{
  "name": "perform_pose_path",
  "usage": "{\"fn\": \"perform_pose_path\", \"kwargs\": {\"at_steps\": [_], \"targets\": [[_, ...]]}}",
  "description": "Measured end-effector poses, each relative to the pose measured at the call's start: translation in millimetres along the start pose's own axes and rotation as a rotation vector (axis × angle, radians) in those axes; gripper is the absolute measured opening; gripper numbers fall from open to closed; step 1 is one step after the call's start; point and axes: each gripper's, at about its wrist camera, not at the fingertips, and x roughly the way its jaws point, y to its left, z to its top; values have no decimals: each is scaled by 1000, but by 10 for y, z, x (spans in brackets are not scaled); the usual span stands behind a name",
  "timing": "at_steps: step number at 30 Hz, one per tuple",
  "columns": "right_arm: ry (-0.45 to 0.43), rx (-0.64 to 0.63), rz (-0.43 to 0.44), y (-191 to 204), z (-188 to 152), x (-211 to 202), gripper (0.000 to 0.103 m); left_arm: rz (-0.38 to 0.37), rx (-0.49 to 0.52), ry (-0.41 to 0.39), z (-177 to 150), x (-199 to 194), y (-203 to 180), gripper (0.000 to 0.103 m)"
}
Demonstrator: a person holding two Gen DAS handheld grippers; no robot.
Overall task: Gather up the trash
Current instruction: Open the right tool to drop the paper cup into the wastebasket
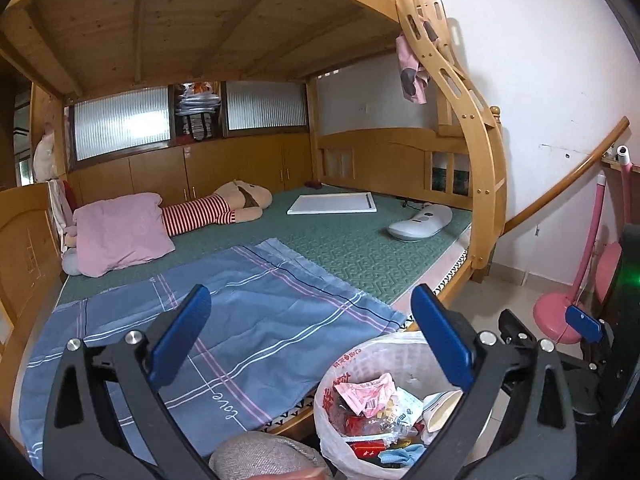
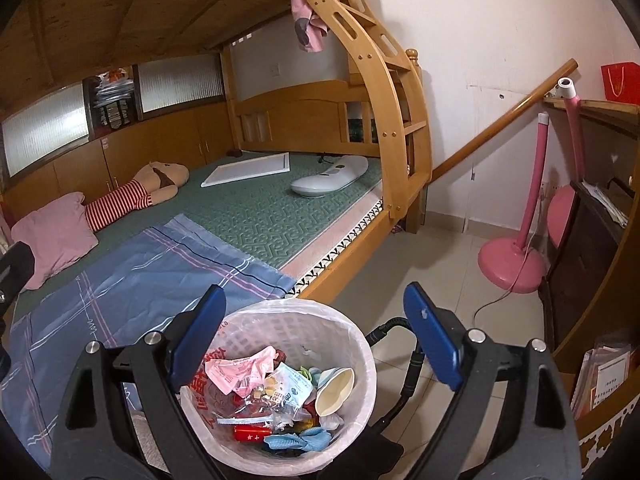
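A white plastic trash bin [image 2: 352, 344] lined with a printed bag stands on the floor beside the bed. It holds several pieces of trash: a pink wrapper [image 2: 240, 368], a paper cup [image 2: 336, 388], a red pack [image 2: 252, 434] and a blue cloth [image 2: 296, 440]. My right gripper [image 2: 316, 336] is open and empty right above the bin. My left gripper [image 1: 312, 340] is open and empty over the blue sheet [image 1: 240, 320], with the bin [image 1: 360, 360] at its right finger. The right gripper's blue fingertip [image 1: 584, 322] shows at the far right of the left wrist view.
A wooden bunk bed [image 2: 400, 120] with a green mat [image 1: 352, 248] carries a pink pillow [image 1: 116, 232], a striped plush doll [image 1: 216, 208], a white board [image 1: 332, 204] and a white device [image 1: 420, 222]. A pink lamp stand [image 2: 512, 260] and wooden shelf [image 2: 592, 240] stand at right.
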Motion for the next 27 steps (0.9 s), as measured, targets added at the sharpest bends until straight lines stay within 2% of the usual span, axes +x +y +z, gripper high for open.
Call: {"fn": "perform_pose_path", "kwargs": {"at_steps": [7, 10, 13, 17, 20, 22, 27], "targets": [[-9, -6, 1, 18, -8, -19, 89, -14, 0, 2, -10, -3, -13, 100], [-11, -3, -1, 12, -8, -19, 89, 6, 7, -35, -38, -54, -17, 100], [-10, 2, 0, 4, -11, -28, 89, -94, -33, -7, -60, -33, 44, 100], [-11, -1, -5, 5, -12, -23, 89, -71, 17, -22, -88, -27, -25, 100], [-10, -1, -6, 2, -13, -22, 89, -47, 17, 10, -87, 33, -33, 100], [-9, -1, -4, 5, -12, -19, 89, -58, 22, 37, -88, 77, -24, 100], [-4, -1, -3, 4, -28, -6, 89, -25, 32, 52, -129, 118, 7, 100]]}}
